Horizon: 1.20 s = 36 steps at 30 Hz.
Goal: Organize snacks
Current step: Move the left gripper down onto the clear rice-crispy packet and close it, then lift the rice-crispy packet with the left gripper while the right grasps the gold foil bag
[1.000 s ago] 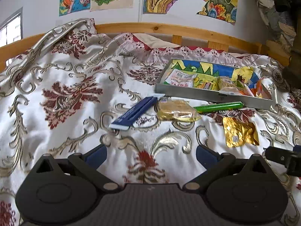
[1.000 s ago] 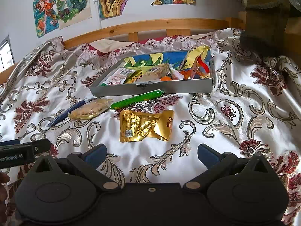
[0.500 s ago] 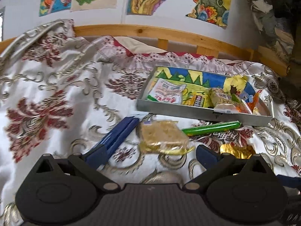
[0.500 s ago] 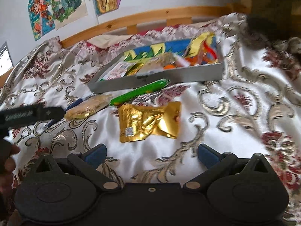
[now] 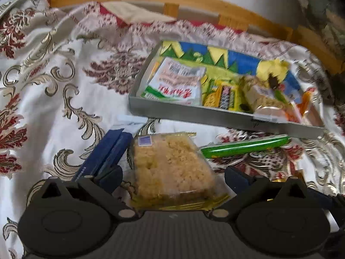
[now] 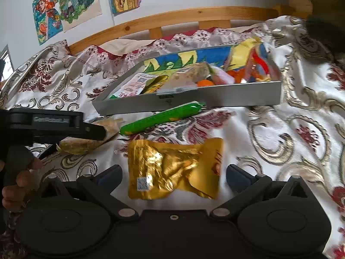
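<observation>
A grey tray (image 5: 215, 119) with several snack packs stands on the patterned bedspread; it also shows in the right wrist view (image 6: 237, 97). In the left wrist view my left gripper (image 5: 172, 176) is open, its fingers on either side of a clear-wrapped rice cake (image 5: 172, 168). A blue pack (image 5: 103, 155) lies at its left and a green stick (image 5: 245, 145) at its right. In the right wrist view my right gripper (image 6: 173, 176) is open around a gold foil pouch (image 6: 172, 168). The green stick (image 6: 161, 117) lies beyond it. The left gripper (image 6: 54, 125) shows at the left over the rice cake (image 6: 86, 142).
A wooden bed rail (image 6: 172, 19) and a wall with drawings (image 6: 66, 6) stand behind the tray. Dark clothing (image 5: 323, 10) hangs at the far right. A hand (image 6: 19, 181) holds the left gripper's handle.
Both grippers have moved forward and down. The left one now brackets the rice cake, the right one brackets the gold pouch. Both stay open.
</observation>
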### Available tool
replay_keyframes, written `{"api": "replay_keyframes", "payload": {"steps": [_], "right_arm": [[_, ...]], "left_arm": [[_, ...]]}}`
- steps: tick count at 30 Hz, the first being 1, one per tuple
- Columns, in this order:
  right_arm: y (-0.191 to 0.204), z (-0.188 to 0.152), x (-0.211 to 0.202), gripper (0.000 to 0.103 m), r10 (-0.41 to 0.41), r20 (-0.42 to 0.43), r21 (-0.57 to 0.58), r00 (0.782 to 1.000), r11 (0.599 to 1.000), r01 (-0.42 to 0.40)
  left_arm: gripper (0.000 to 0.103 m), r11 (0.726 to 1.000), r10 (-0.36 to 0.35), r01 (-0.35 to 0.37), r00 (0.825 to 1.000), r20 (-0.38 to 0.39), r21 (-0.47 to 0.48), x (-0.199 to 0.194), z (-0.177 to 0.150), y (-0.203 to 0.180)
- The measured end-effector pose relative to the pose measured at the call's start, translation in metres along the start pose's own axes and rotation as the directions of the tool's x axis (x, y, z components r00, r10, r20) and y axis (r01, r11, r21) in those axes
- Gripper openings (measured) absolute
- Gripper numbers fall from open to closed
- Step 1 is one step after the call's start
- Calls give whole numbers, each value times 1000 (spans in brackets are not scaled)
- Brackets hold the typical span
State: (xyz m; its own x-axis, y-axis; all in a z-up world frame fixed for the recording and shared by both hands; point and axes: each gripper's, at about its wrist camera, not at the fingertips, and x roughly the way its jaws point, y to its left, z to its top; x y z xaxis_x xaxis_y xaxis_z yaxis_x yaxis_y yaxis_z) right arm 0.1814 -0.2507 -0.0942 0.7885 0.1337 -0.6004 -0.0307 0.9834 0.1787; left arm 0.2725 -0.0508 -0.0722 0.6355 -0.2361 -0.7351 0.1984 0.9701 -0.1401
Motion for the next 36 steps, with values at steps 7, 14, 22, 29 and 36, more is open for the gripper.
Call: {"api": "replay_keyframes", "payload": {"steps": [7, 14, 22, 29, 36], "right_arm": [[7, -4, 2, 94, -26, 6, -25, 1000, 999, 27], [3, -10, 0, 87, -13, 19, -8, 1000, 1000, 13], [2, -13, -8, 88, 16, 19, 22, 1000, 1000, -16], [1, -14, -5, 94, 28, 11, 27, 1000, 999, -29], [5, -16, -4, 93, 13, 11, 11, 1000, 1000, -13]], "left_arm": [[84, 999, -9, 10, 1000, 11, -44, -2, -10, 0], [84, 996, -40, 40, 999, 0, -75, -22, -18, -2], [85, 999, -48, 48, 999, 26, -24, -47, -38, -7], [97, 999, -43, 43, 999, -18, 8, -31, -26, -11], [85, 1000, -25, 25, 1000, -2, -9, -30, -29, -6]]}}
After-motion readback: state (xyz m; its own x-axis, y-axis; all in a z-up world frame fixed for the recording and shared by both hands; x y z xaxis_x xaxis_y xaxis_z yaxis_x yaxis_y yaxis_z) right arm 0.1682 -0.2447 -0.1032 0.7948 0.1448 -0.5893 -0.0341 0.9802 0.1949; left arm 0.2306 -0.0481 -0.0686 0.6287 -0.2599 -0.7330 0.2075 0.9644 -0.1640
